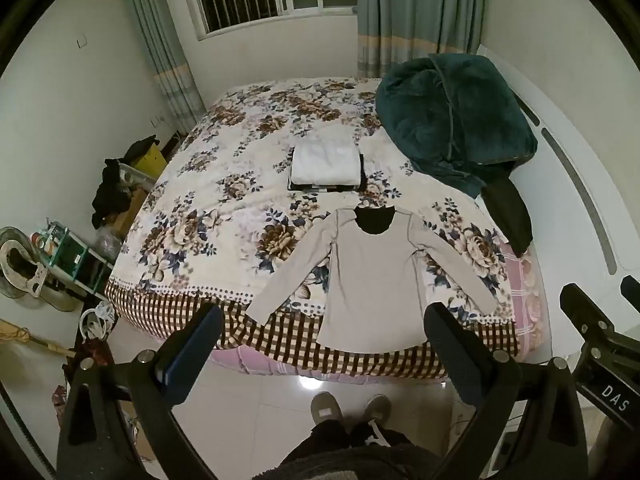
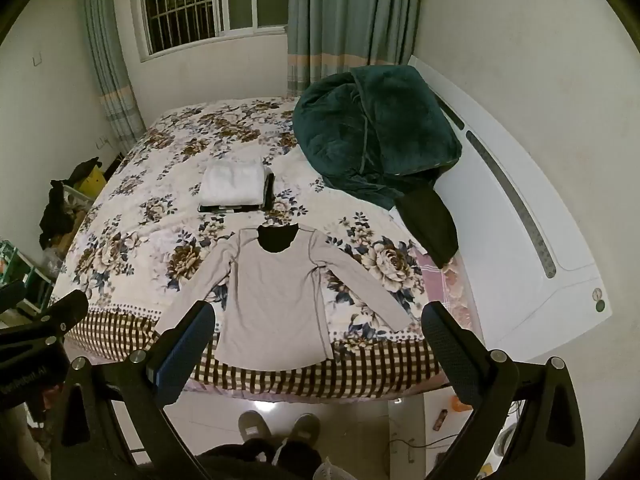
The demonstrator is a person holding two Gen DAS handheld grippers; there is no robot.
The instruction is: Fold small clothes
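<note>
**Beige top lying flat on bed, both grippers hovering wide**

Bed [image 1: 224,184] w/ floral quilt is filling most of both views, its checked border hanging over the near edge. White headboard [image 2: 520,216] is running along the bed's 3 o'clock side.

Dark green plush blanket [image 1: 452,120] is sitting heaped at approx 1 o'clock on the bed, against the headboard. A black garment [image 1: 508,216] is lying just below it, touching its lower edge, toward 3 o'clock.

Beige long-sleeve top [image 1: 372,276] is lying face up near the bed's 6 o'clock edge, sleeves angling outward to both sides, hem draping over the checked border. Neck opening is showing dark, pointing to 12 o'clock. In the right wrist view the same top [image 2: 272,300] is sitting centre, slightly left of mid-frame.

Folded white stack [image 1: 324,166] is resting mid-bed, just beyond the collar at 12 o'clock, apart from the top; a darker folded item is peeking out beneath and along its right side.

Left hand-held gripper [image 1: 324,340] is hanging above the near bed edge, fingers spread wide, holding nothing; its fingertips are framing the top's hem area w/o touching it. Right hand-held gripper [image 2: 320,340] is doing likewise, also spread wide and empty, its left finger overlapping the left sleeve in view only.

Person's grey shoes [image 1: 350,406] are standing on the tiled floor at 6 o'clock, close to the bed's foot.

Clutter — dark clothes, a yellow box [image 1: 150,160] — is sitting beside the bed at 9 o'clock.
</note>
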